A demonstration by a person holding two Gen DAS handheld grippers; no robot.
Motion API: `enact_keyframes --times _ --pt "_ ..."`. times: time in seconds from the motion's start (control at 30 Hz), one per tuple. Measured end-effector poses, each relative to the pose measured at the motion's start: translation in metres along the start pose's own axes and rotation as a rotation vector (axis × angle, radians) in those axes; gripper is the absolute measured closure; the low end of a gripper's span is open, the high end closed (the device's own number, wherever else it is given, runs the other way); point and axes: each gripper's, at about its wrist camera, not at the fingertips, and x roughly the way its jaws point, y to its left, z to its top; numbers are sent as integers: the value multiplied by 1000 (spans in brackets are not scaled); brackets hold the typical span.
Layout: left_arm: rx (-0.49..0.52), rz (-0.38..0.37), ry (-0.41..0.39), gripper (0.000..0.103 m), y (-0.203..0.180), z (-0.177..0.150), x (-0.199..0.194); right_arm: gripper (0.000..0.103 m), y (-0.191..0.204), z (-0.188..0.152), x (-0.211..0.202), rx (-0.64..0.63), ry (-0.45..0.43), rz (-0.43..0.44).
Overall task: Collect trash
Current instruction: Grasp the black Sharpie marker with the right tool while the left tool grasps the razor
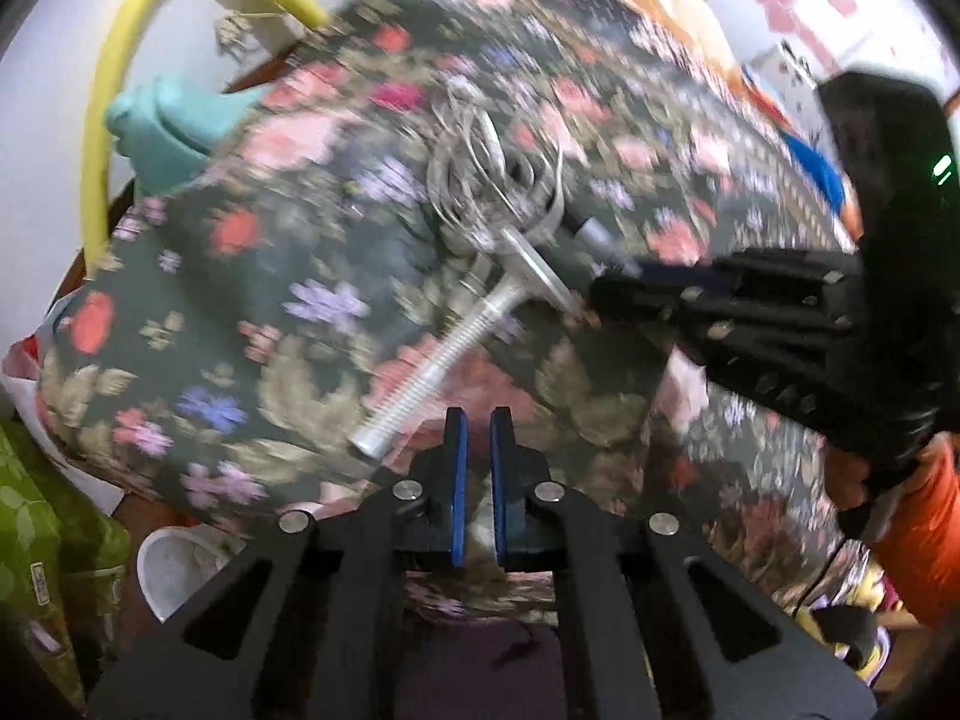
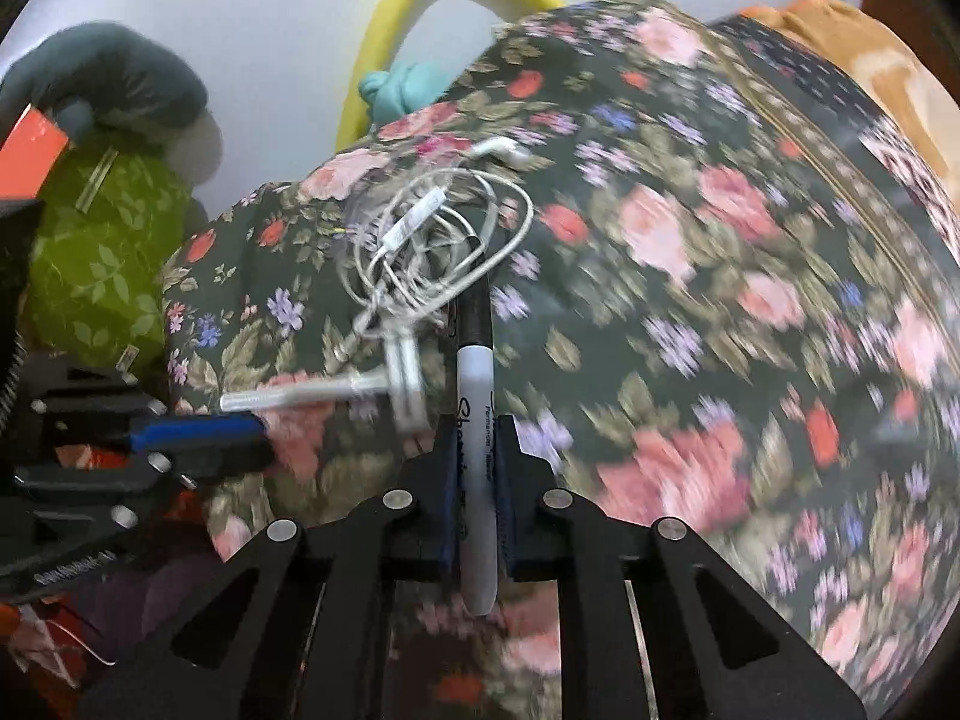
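On a floral bedspread (image 2: pixel 690 276) lie a tangle of white earphones (image 2: pixel 432 234), a large silver bolt (image 2: pixel 312 393) and a Sharpie marker (image 2: pixel 474 372). My right gripper (image 2: pixel 475 444) is shut on the marker's barrel, its black cap pointing away toward the earphones. In the left wrist view the right gripper (image 1: pixel 606 291) reaches in from the right to the marker (image 1: pixel 594 237) beside the earphones (image 1: pixel 492 168) and bolt (image 1: pixel 444 354). My left gripper (image 1: pixel 477 420) is nearly shut and empty, just in front of the bolt's end; it also shows in the right wrist view (image 2: pixel 258 438).
A yellow hose (image 2: pixel 420 12) arcs against the white wall with a teal object (image 2: pixel 408 90) below it. A green leaf-print bag (image 2: pixel 102 264) sits left of the bed, a white cup (image 1: pixel 174 564) beneath the bed edge. An orange pillow (image 2: pixel 870 54) lies at the far right.
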Motion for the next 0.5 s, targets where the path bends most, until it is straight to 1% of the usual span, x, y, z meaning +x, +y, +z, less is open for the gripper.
enact_keyframes --times 0.07,0.17,0.2,0.27,0.3,0.33,0.37,0.43,0.5 --pt "40 37 -10 97 -10 2 1 93 -4 -6 -5 19 -7 -10" --pt "52 33 -10 97 -16 9 -2 93 -9 -13 -13 29 -16 -23" --pt "52 41 -24 93 -16 11 -4 93 -10 -13 -14 32 -21 -24" --pt "47 72 -52 80 -13 16 -7 93 -13 -14 -18 42 -30 -21" --pt "40 88 -60 68 -10 18 -7 92 -14 -14 -20 48 -32 -24" --pt "36 98 -64 65 -6 20 -7 92 -16 -9 -16 52 -35 -25" --pt "34 107 -63 65 -4 22 -5 92 -17 -8 -16 58 -38 -19" --pt "34 99 -22 65 4 25 5 91 -18 -3 -9 69 -32 1" --pt "10 83 22 65 9 25 17 91 -16 -3 -2 72 -24 1"
